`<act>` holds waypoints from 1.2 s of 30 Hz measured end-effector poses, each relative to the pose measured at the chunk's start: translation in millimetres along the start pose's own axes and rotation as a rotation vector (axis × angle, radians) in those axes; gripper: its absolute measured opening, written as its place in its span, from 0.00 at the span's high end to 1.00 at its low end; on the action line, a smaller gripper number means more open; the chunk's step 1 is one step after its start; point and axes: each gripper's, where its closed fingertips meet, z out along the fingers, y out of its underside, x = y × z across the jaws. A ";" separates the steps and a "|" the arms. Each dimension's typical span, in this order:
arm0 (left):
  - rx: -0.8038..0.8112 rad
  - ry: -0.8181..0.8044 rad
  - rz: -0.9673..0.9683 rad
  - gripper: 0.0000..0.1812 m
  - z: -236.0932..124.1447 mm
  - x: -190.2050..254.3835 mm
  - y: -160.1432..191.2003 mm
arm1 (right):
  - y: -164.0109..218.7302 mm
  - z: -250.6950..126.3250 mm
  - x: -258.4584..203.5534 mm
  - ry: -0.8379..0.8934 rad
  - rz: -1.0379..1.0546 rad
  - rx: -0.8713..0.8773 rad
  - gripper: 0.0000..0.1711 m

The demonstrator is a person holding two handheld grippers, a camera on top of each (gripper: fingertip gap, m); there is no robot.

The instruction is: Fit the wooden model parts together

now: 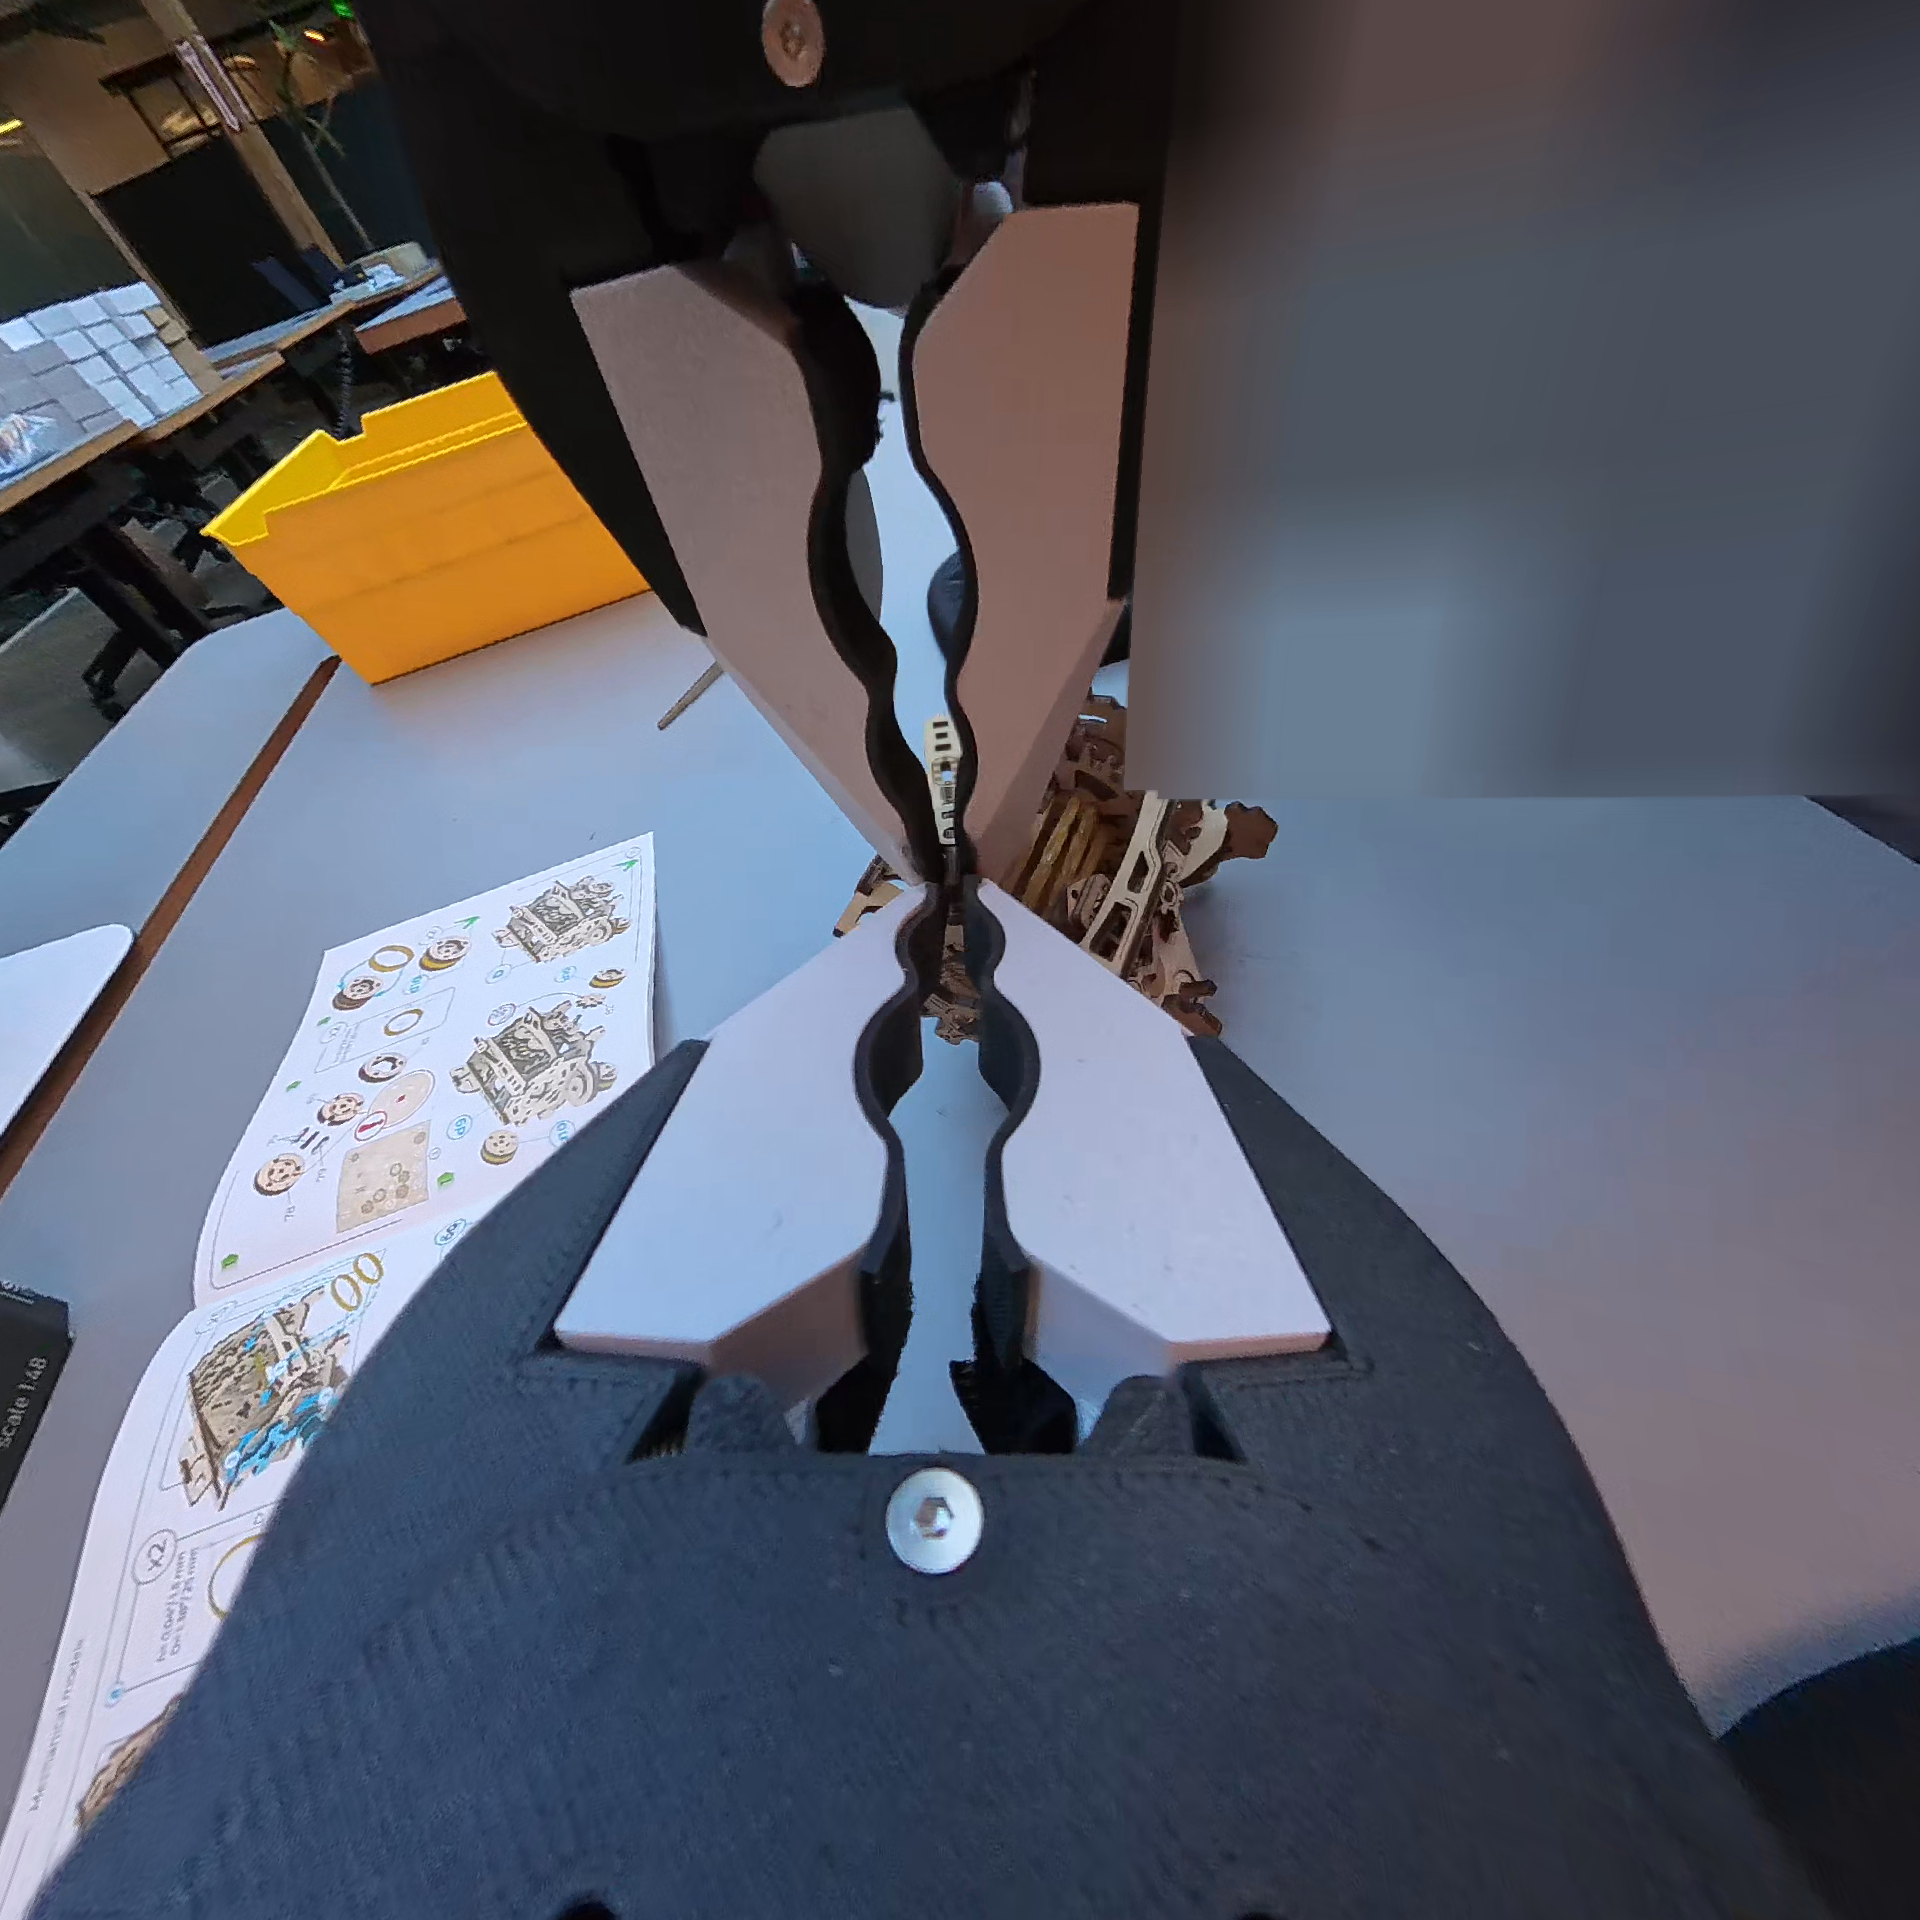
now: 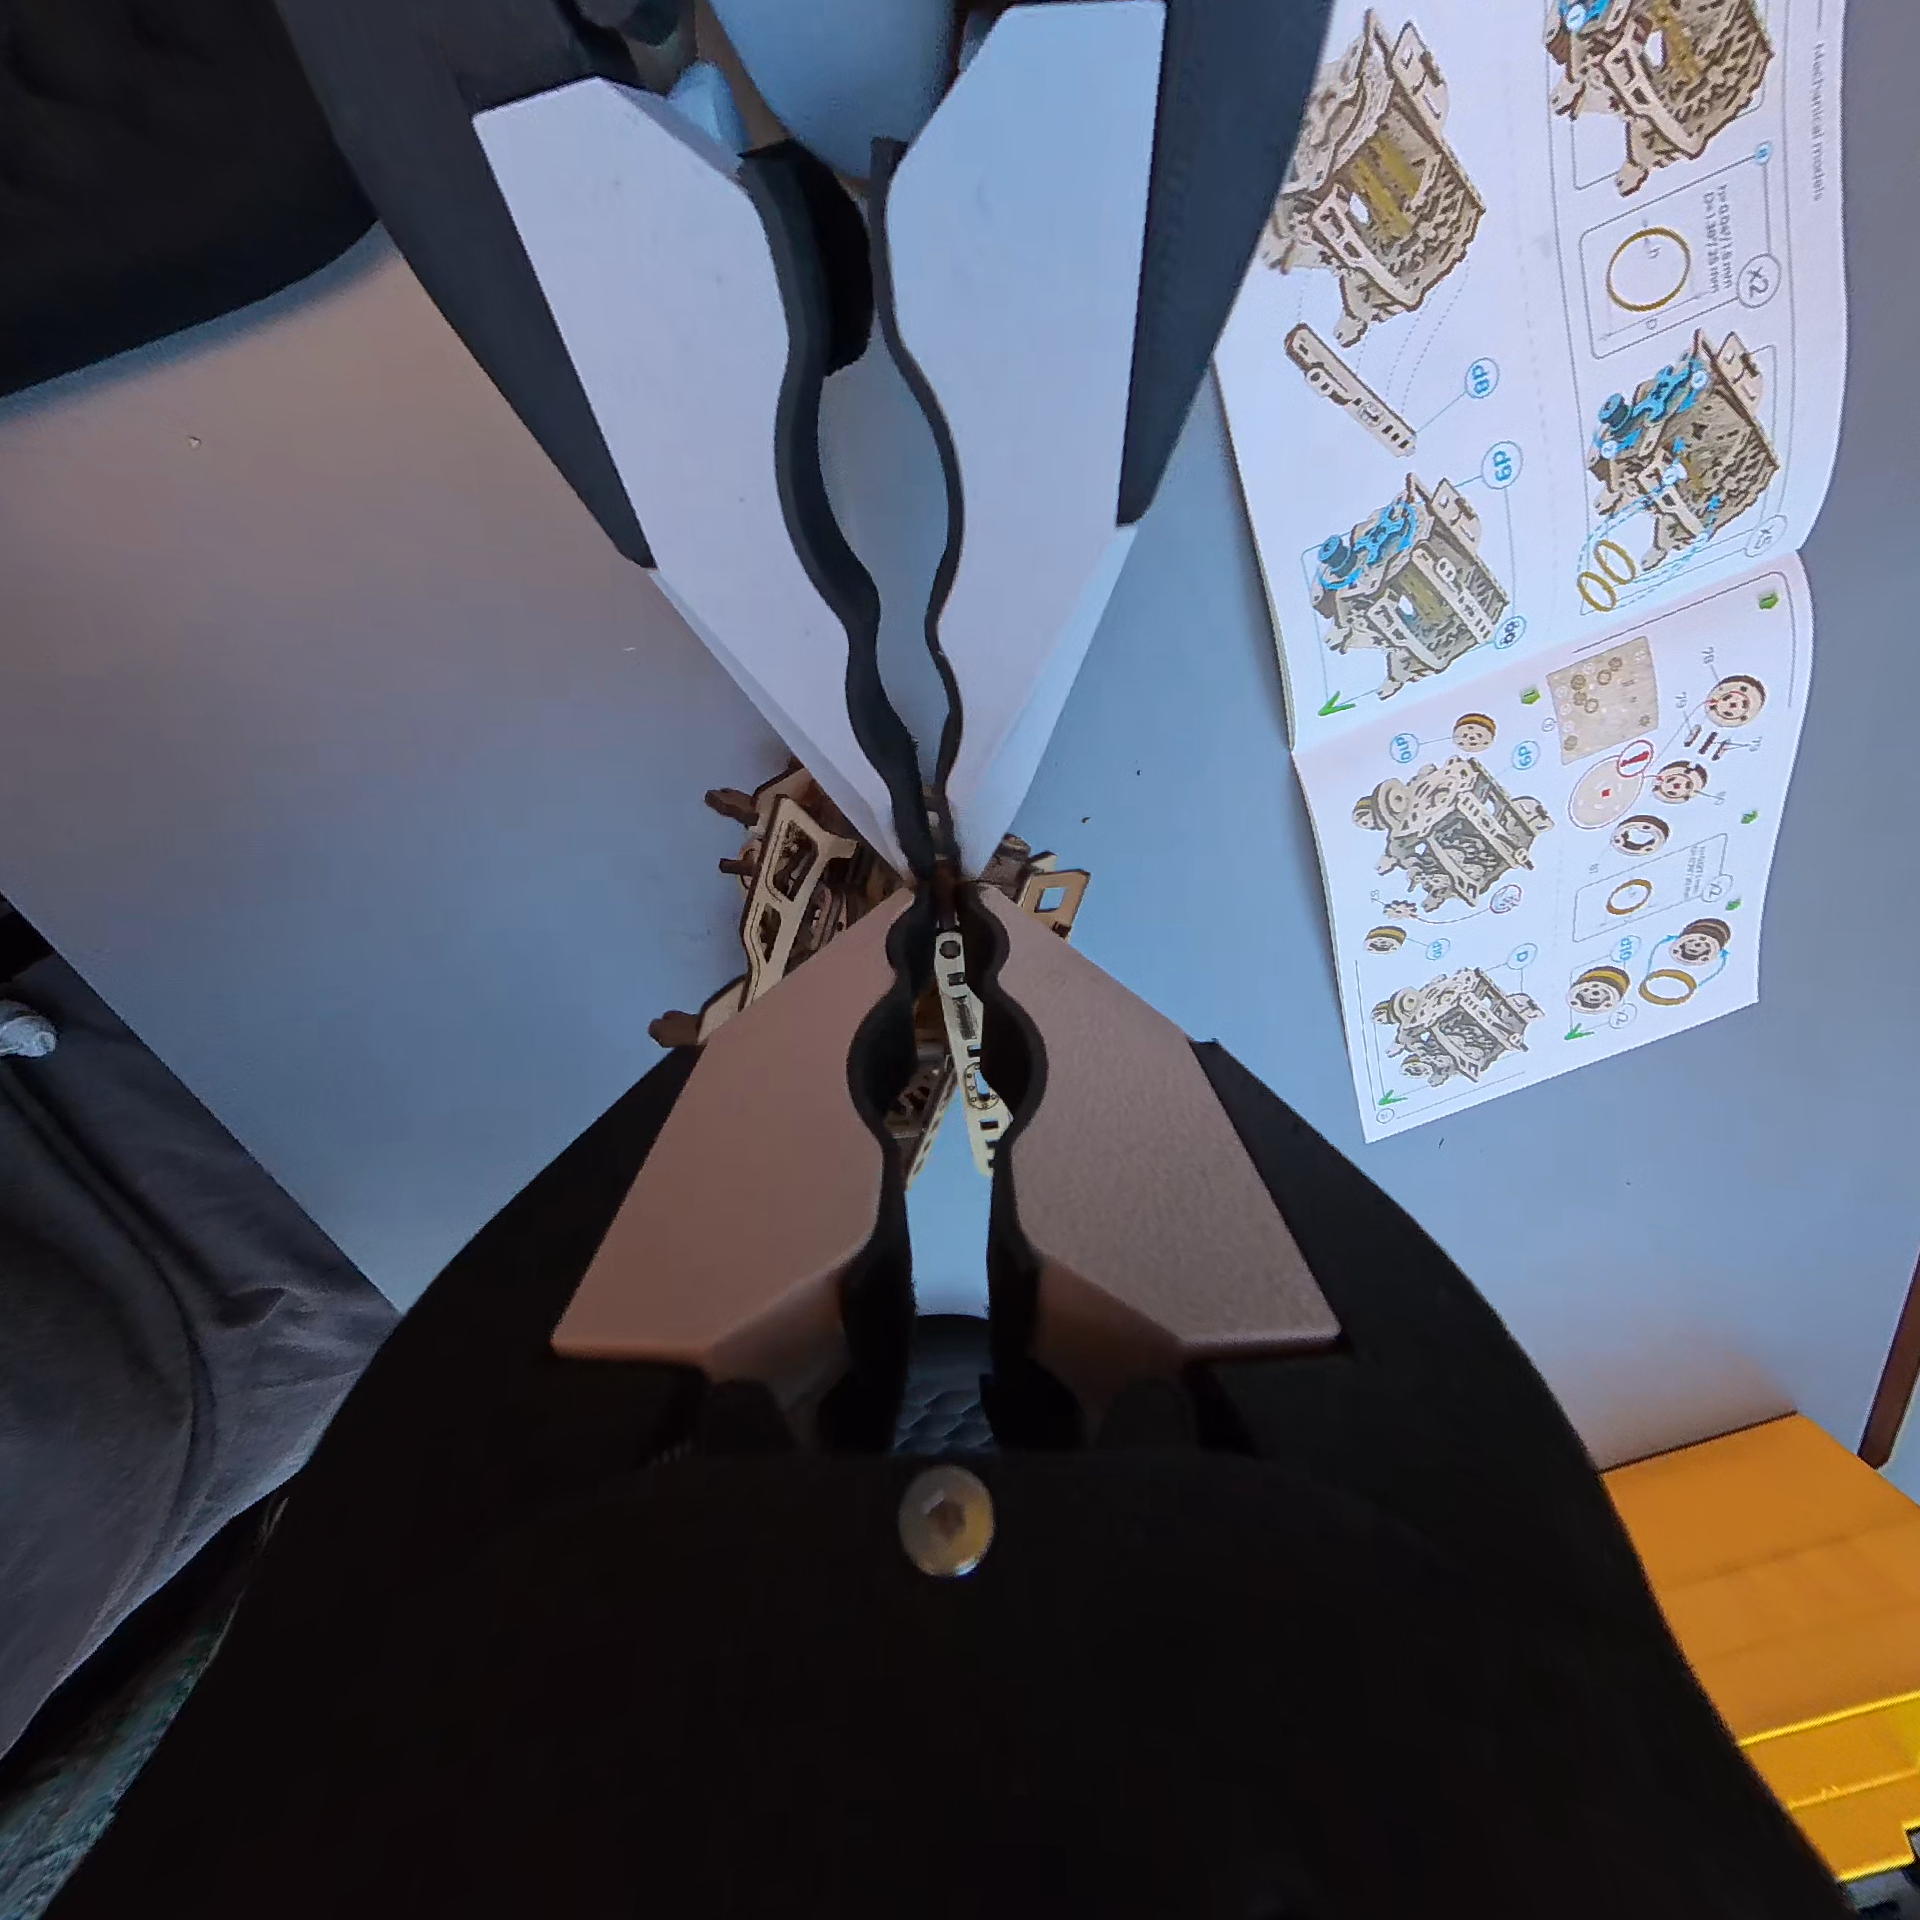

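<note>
A thin pale wooden strip (image 2: 961, 1003) is pinched in my right gripper (image 2: 940, 899) and runs back between its fingers. My left gripper (image 1: 948, 899) faces it tip to tip, its jaws closed at the strip's far end. In the left wrist view the right gripper (image 1: 943, 857) comes down from above with the strip (image 1: 943, 774) between its pads. In the right wrist view the left gripper (image 2: 928, 847) comes from the top. The part-built wooden model (image 1: 1122, 904) stands on the table just behind both tips, and shows in the right wrist view (image 2: 784, 894), mostly hidden.
An open instruction booklet (image 1: 436, 1039) lies on the grey table (image 1: 1507, 1039), left of the model; it also shows in the right wrist view (image 2: 1538, 520). A yellow bin (image 1: 436, 540) stands at the far table edge. A black box (image 1: 26, 1382) sits at the left. A person's grey clothing (image 2: 104, 1247) borders the table. Both grippers' tips are close together, under 4 cm apart.
</note>
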 end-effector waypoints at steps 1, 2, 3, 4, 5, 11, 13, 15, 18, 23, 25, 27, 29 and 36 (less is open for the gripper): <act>0.003 -0.001 0.002 1.00 0.1 0.0 0.0 | 0.1 0.0 -0.3 -0.001 -0.005 0.003 0.98; 0.006 0.001 0.000 1.00 -0.1 0.0 0.1 | -0.1 0.1 -0.2 0.000 -0.013 0.009 0.98; 0.010 0.003 -0.007 1.00 -0.3 -0.4 0.2 | 0.1 0.0 0.0 0.003 -0.018 0.016 0.97; 0.016 0.004 -0.014 1.00 -0.4 -0.7 0.3 | 1.0 -0.3 0.5 0.006 -0.020 0.020 0.95; 0.021 0.004 -0.019 1.00 -0.4 -1.1 0.5 | 3.0 -1.1 1.8 0.016 -0.027 0.023 0.93; 0.031 0.003 -0.038 1.00 -1.2 -3.4 1.5 | 28.6 -18.7 21.8 0.100 -0.003 0.141 0.86; 0.031 0.005 -0.041 1.00 -1.4 -3.4 1.6 | 39.5 -24.7 22.1 0.074 -0.018 0.241 0.85; 0.033 0.006 -0.043 1.00 -1.5 -3.4 1.7 | 49.4 -25.8 21.4 0.035 0.004 0.358 0.82; 0.038 0.010 -0.049 1.00 -2.1 -3.3 1.9 | 62.6 -17.3 16.3 -0.024 0.039 0.484 0.81; 0.047 0.015 -0.063 1.00 -3.2 -3.5 2.4 | 68.9 -0.8 15.7 -0.023 0.077 0.549 0.83; 0.051 0.014 -0.067 1.00 -3.7 -3.9 2.2 | 64.0 -5.4 15.5 -0.001 0.059 0.590 0.91; 0.061 0.012 -0.075 1.00 -4.9 -5.1 1.1 | 61.4 -11.7 16.4 0.028 0.046 0.608 0.95; 0.081 0.018 -0.091 1.00 -7.0 -5.8 -1.4 | 60.3 -14.3 10.2 0.002 0.041 0.603 0.95; 0.104 0.022 -0.112 1.00 -8.6 -6.5 -5.2 | 60.0 -19.8 3.8 0.036 0.057 0.576 0.95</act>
